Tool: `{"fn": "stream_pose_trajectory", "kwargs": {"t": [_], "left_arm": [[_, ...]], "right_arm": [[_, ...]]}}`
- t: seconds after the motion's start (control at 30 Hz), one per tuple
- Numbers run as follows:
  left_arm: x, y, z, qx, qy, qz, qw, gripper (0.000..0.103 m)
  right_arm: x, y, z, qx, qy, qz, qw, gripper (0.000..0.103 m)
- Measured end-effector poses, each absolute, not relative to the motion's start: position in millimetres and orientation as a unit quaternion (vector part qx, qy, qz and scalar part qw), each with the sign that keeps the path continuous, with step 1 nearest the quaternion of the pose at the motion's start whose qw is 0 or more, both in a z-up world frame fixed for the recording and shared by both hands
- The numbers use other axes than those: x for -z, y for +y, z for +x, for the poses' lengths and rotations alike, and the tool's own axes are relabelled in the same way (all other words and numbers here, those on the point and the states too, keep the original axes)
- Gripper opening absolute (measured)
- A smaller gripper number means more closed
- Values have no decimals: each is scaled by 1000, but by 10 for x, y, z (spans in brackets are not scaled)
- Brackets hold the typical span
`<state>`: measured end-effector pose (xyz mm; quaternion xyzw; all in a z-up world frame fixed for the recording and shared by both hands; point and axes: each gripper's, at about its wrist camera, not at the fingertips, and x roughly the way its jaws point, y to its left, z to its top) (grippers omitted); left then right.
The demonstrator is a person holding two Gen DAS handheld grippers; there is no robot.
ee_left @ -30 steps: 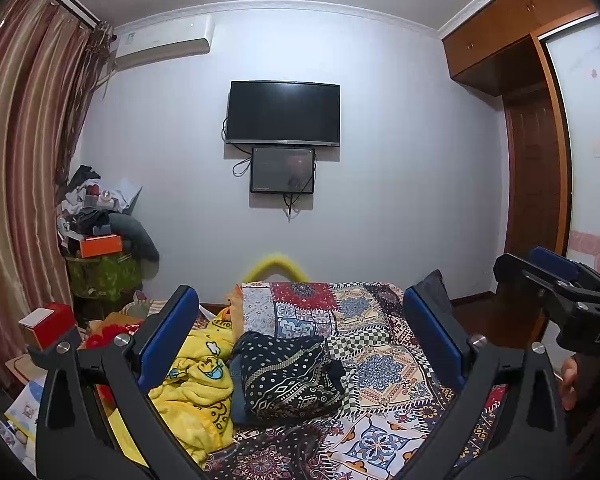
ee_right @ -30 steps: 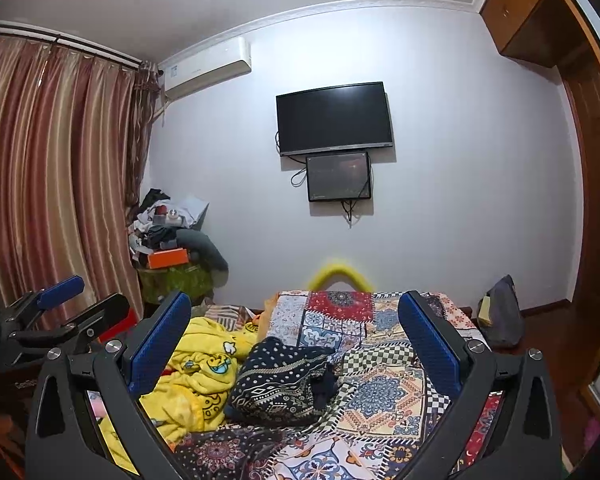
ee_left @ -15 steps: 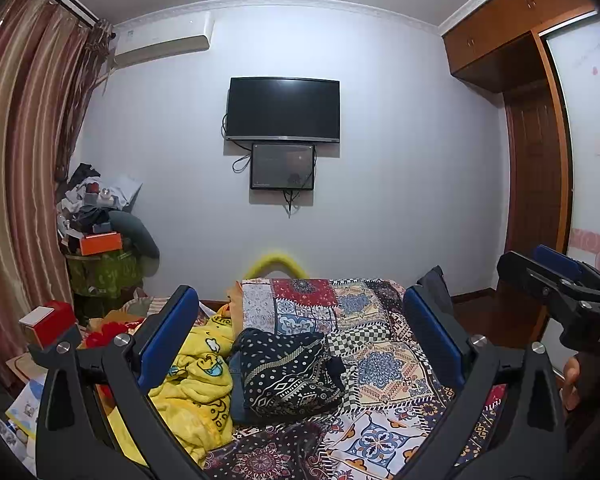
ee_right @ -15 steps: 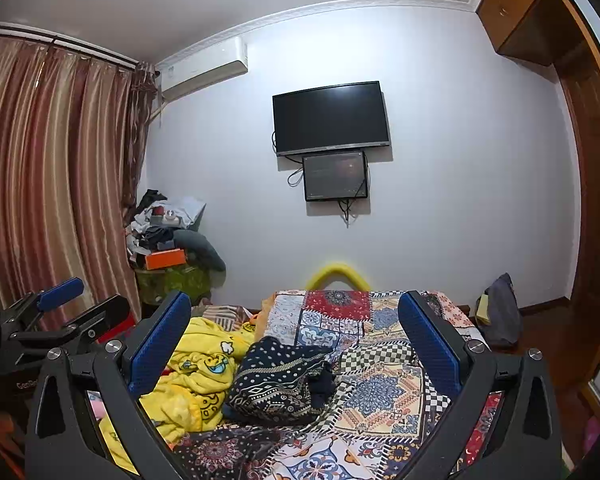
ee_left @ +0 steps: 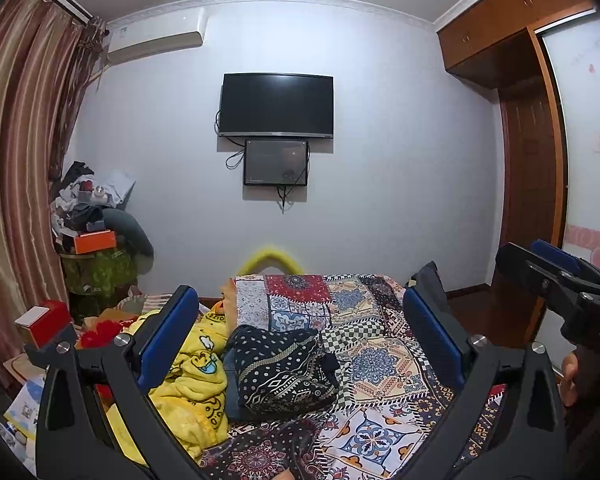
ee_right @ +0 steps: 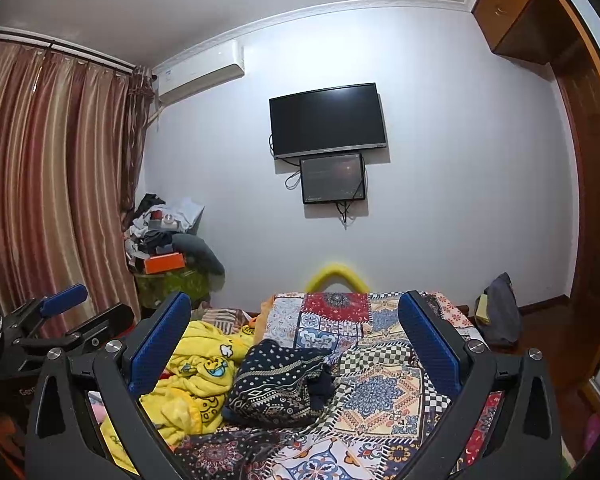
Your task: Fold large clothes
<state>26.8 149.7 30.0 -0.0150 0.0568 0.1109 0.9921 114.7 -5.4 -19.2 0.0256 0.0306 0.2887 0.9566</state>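
A dark patterned garment (ee_left: 282,368) (ee_right: 278,386) lies bunched on the patchwork bedspread (ee_left: 364,344) (ee_right: 384,364), left of the bed's middle. Beside it on the left lies a crumpled yellow cartoon-print garment (ee_left: 192,380) (ee_right: 192,376). My left gripper (ee_left: 300,344) is open and held in the air above the near end of the bed, with nothing between its blue pads. My right gripper (ee_right: 296,344) is likewise open and empty, held level over the bed. Each gripper shows at the edge of the other's view: the right one (ee_left: 556,280), the left one (ee_right: 60,320).
A TV (ee_left: 276,106) and a smaller screen hang on the far wall. A cluttered stand (ee_left: 96,248) sits by the curtains (ee_right: 52,200) on the left. A wooden wardrobe (ee_left: 532,152) and a dark bag (ee_right: 498,312) are on the right. A yellow curved bar (ee_right: 336,274) marks the bed's far end.
Both views have drifted slightly upward and steadied; the bed sits a little lower in frame. Both grippers stay open and the garments have not moved.
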Motion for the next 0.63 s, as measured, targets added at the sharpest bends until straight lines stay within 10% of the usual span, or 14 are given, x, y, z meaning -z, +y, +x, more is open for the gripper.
{"fn": "stream_pose_trajectory", "kwargs": {"t": [0.63], "left_arm": [[-289, 1479, 274, -99, 60, -16, 993, 103]], "right_arm": [[185, -26, 1132, -284, 30, 30, 958, 103]]}}
